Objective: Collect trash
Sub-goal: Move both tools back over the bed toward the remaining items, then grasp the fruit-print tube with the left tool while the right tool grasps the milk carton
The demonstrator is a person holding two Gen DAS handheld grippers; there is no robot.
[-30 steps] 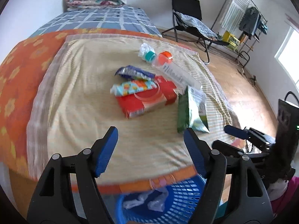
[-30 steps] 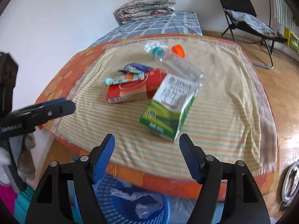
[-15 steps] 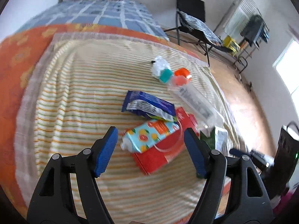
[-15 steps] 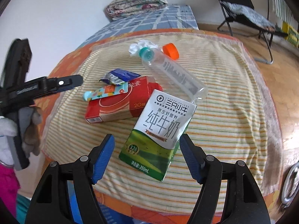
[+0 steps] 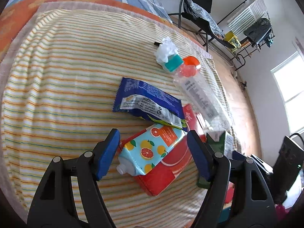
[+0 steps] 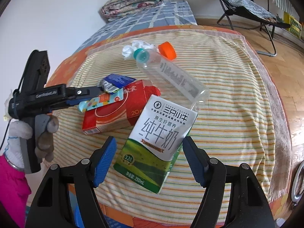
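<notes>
At frame centre in the left view, trash is lying in a loose pile on a striped cloth [image 5: 57, 76]. A light-blue fruit-print carton [image 5: 150, 150] is resting on a red box [image 5: 169, 169], its white spout pointing lower left. Above it a blue wrapper [image 5: 146, 98] is lying flat. A clear bottle [image 5: 199, 98] with a teal cap is stretching toward the upper right, with an orange cap [image 5: 190, 61] and a white wad [image 5: 165, 49] beside its neck.

Both containers with visible openings are showing nothing inside: the bottle is looking empty, and the carton's contents cannot be told.

The left gripper [image 5: 153, 152] is standing wide open, its blue pads flanking the fruit carton without pressing on it. The right gripper [image 6: 148, 160] is likewise wide open, its pads on either side of a green-and-white milk carton [image 6: 157, 140], gripping nothing.

The right view is showing the milk carton's printed face in full; the left view is catching only a green corner of it at lower right. Only the right view is showing the gloved hand [image 6: 36, 133] and pink sleeve [image 6: 11, 186] holding the left tool, and a folded quilt [image 6: 133, 0] at upper centre.
</notes>
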